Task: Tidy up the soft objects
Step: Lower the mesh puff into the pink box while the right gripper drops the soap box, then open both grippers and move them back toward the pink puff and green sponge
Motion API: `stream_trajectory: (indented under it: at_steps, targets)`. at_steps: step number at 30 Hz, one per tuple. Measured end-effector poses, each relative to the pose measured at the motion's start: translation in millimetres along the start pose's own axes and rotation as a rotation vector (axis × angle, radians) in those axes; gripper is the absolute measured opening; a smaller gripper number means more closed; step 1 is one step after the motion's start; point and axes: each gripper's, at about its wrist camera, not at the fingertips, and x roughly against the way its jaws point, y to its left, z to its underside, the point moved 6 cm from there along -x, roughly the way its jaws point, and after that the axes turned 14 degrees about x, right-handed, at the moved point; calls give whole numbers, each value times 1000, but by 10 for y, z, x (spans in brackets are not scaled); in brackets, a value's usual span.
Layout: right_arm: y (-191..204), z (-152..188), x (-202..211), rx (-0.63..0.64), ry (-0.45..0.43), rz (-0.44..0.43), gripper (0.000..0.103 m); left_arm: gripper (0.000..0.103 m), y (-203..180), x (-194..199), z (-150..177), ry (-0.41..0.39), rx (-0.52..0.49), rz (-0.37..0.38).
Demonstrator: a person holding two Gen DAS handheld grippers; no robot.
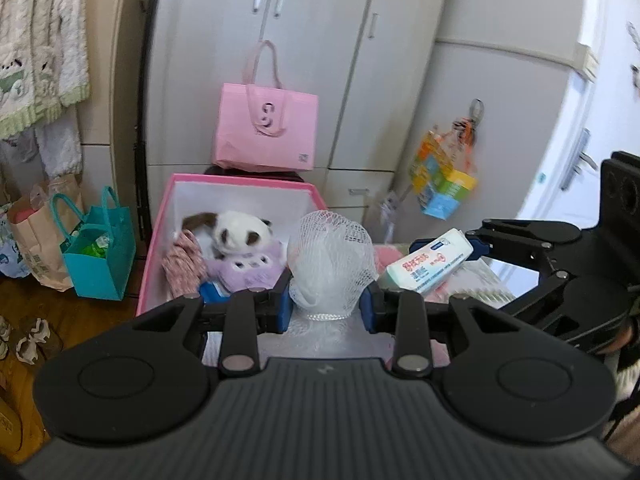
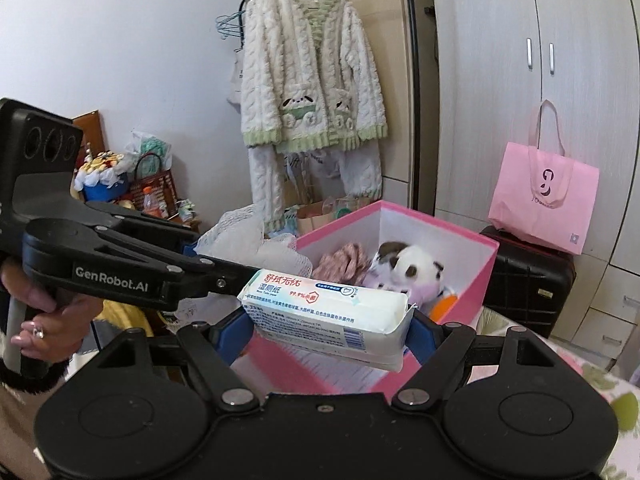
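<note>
My tools: matte black linkage, silver pivot screws, blue finger pads (image 1: 285,307), ribbed housing. Left tool (image 2: 192,248) has white "GenRobot.AI" lettering on its side. My left hand (image 2: 44,320): bare skin, ring, painted nails, dark fuzzy cuff.

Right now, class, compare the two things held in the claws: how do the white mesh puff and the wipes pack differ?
The mesh puff is rounded, see-through netting; the wipes pack is a flat, printed, opaque block. The puff sits upright in the left claw; the pack lies sideways, tilted, in the right claw. Both are white, soft, and held near the pink box.
</note>
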Motion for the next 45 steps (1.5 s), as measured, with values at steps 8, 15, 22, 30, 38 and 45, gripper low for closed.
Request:
stream_trajectory:
  at_steps: [8, 15, 22, 30, 38, 45]
  targets:
    - [-377, -37, -837, 122, 103, -27, 83, 32, 475, -752, -325, 47, 105, -83]
    - [-674, -1, -1426, 250, 208, -72, 83, 32, 687, -1345, -463, 115, 94, -182]
    - [-705, 21, -1700, 401, 276, -84, 86, 39, 802, -1612, -515, 174, 75, -269]
    - [-839, -4, -1500, 305, 208, -19, 92, 61, 714, -1359, -469, 124, 31, -264]
    - [-705, 128, -939, 177, 141, -29, 92, 65, 439, -899, -293, 82, -74, -232]
    - [-439, 138, -551, 150, 125, -35, 92, 65, 165, -500, -125, 83, -112, -181]
